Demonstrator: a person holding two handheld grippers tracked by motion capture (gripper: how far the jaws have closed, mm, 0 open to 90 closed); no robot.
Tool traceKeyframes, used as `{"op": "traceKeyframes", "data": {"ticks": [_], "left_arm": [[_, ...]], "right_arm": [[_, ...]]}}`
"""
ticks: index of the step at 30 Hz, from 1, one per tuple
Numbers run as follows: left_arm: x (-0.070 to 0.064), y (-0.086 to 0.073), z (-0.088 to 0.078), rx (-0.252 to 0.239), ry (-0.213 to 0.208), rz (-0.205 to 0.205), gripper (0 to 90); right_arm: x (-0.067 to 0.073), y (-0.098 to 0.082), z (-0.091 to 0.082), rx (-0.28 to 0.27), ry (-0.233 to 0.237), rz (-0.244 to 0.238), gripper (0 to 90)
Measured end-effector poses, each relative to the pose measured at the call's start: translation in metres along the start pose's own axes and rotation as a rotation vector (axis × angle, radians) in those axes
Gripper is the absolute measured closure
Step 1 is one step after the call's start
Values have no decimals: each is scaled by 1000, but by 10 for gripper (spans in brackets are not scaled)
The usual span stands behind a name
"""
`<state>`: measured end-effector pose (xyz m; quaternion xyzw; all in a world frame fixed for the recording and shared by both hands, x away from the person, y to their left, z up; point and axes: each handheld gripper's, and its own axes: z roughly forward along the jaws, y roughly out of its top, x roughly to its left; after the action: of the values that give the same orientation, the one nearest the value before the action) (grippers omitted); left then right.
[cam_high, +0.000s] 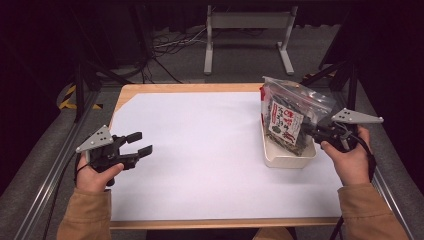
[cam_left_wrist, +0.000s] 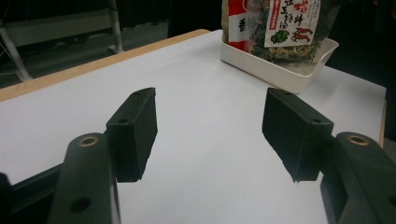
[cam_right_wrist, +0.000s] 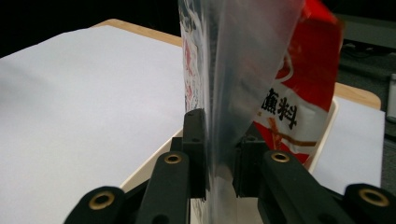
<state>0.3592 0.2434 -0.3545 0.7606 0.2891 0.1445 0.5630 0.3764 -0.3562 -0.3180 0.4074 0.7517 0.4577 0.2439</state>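
At seven o'clock on the table, our left gripper (cam_high: 142, 144) hovers over the white sheet (cam_high: 200, 155) with its jaws wide apart and nothing between them. At three o'clock, our right gripper (cam_high: 306, 131) clamps its jaws on the clear edge of the snack bag (cam_high: 287, 117). The bag stands in the white tray (cam_high: 290, 156), tilted slightly.
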Motion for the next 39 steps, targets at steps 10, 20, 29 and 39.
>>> {"op": "traceKeyframes", "data": {"ticks": [10, 20, 29, 39], "left_arm": [[-1, 0, 4, 8, -5, 9, 360], [-5, -3, 8, 28, -13, 5, 357], [-11, -9, 7, 39, -10, 16, 356], [-15, -11, -1, 41, -9, 35, 355]], "right_arm": [[-4, -19, 2, -10, -6, 38, 777], [-8, -20, -3, -77, -5, 68, 707], [-1, -21, -25, -144, -34, 45, 457], [15, -29, -48, -133, -31, 0, 426]]}}
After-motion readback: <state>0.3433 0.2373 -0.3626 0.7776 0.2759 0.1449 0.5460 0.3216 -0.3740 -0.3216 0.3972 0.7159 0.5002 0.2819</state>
